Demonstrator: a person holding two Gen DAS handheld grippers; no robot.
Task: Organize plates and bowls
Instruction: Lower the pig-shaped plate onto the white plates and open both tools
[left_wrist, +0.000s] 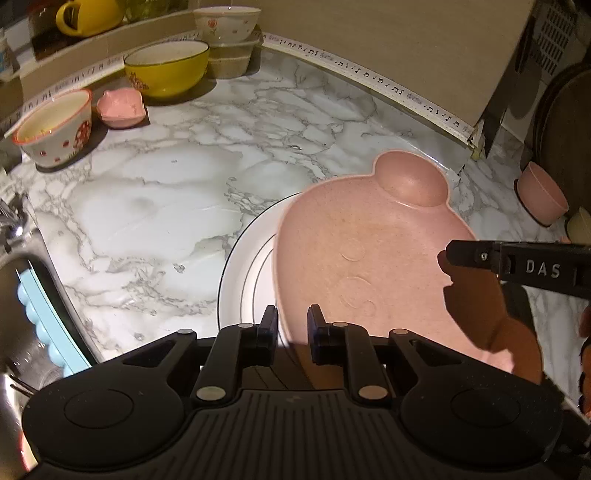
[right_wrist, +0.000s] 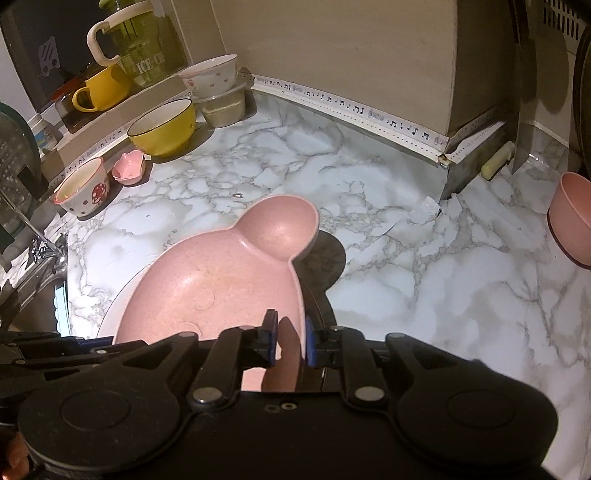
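The right gripper (right_wrist: 290, 341) is pointing down over the near edge of a pink animal-shaped plate (right_wrist: 221, 280), whose rim is passing between the blue-padded jaws; the jaws are standing slightly apart, with a gap showing beside the left pad. The plate is lying on a white plate (right_wrist: 110, 315) on the marble counter (right_wrist: 424, 288). Beyond the pink plate, a mushroom-print bowl (right_wrist: 83, 188), a small pink dish (right_wrist: 129, 170) and a yellow bowl (right_wrist: 162, 127) are sitting along the backsplash. Far right of the plate, a pink bowl (right_wrist: 572, 221) is resting at the frame edge.
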